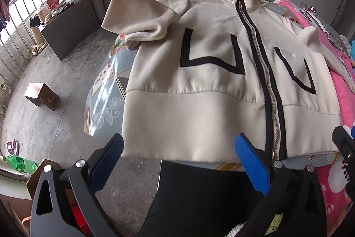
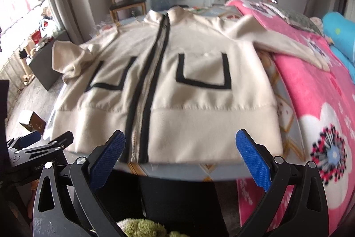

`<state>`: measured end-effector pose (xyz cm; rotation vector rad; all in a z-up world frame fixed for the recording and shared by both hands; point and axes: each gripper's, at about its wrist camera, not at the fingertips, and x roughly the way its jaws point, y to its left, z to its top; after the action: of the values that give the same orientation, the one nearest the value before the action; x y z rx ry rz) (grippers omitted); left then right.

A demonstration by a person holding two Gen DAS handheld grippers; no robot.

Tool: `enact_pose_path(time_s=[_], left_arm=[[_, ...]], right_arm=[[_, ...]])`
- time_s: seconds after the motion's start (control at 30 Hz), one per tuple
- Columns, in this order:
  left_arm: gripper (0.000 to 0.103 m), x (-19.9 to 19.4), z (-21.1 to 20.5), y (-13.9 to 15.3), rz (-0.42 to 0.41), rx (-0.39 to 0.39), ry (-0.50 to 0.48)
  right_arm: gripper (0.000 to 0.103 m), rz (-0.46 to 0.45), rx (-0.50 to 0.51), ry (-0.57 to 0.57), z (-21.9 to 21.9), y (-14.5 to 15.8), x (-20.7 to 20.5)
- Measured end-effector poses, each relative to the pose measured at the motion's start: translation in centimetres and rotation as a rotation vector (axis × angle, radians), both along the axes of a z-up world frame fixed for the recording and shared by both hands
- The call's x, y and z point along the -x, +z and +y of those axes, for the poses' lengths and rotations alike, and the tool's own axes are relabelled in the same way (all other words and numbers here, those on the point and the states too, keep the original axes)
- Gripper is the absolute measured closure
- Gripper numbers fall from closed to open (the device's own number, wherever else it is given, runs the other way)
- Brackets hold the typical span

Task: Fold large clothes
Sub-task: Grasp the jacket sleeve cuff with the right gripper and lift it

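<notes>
Two grippers hang just short of the near hem of the cream fleece zip-front jacket (image 1: 217, 72), which lies face up on the glossy blue floral-patterned desk (image 1: 106, 90), collar away, its long axis running straight ahead from both sets of jaws. The left gripper (image 1: 177, 161) fronts the hem left of the black-edged metal zip (image 1: 266, 72); the right gripper (image 2: 179, 159) fronts the hem right of it. Both jaws stand spread wide and grasp nothing, so each looks about equally near its side. One sleeve lies bunched at the left; the other trails onto the pink flowered blanket (image 2: 315, 90). Cloth looks soft, thick and limp.
</notes>
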<state>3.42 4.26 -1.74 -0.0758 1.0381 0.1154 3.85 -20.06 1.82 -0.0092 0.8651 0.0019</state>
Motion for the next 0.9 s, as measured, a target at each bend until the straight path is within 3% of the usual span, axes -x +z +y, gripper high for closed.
enact_pose_path(time_s=[0.13, 0.27, 0.37, 0.57, 0.67, 0.77, 0.9], left_arm=[[0.005, -1.7, 2.5, 0.4, -0.047, 0.053, 0.009], [0.005, -3.3, 5.1, 0.9, -0.105, 0.113, -0.010], [0.005, -4.1, 7.2, 1.0, -0.137, 0.174, -0.028], [0.005, -5.5, 10.3, 0.5, -0.160, 0.285, -0.017], [0.005, -6.2, 10.9, 0.1, -0.181, 0.265, -0.011], [0.005, -7.4, 11.3, -0.6, -0.172, 0.205, 0.021], [0.005, -9.2, 11.5, -1.6, -0.146, 0.148, 0.042]], right_arm=[[0.007, -0.035, -0.087, 0.115, 0.9, 2.2, -4.0], [0.007, -0.010, -0.276, 0.205, 2.5, 3.9, -9.2], [0.007, 0.074, -0.409, 0.301, 5.8, 3.6, -13.2], [0.007, 0.298, -0.509, 0.475, 14.0, -0.2, -19.7], [0.007, 0.428, -0.522, 0.504, 17.3, -3.2, -22.5], [0.009, 0.502, -0.519, 0.500, 19.2, -5.5, -24.2], [0.026, 0.550, -0.549, 0.425, 19.0, -6.5, -24.7]])
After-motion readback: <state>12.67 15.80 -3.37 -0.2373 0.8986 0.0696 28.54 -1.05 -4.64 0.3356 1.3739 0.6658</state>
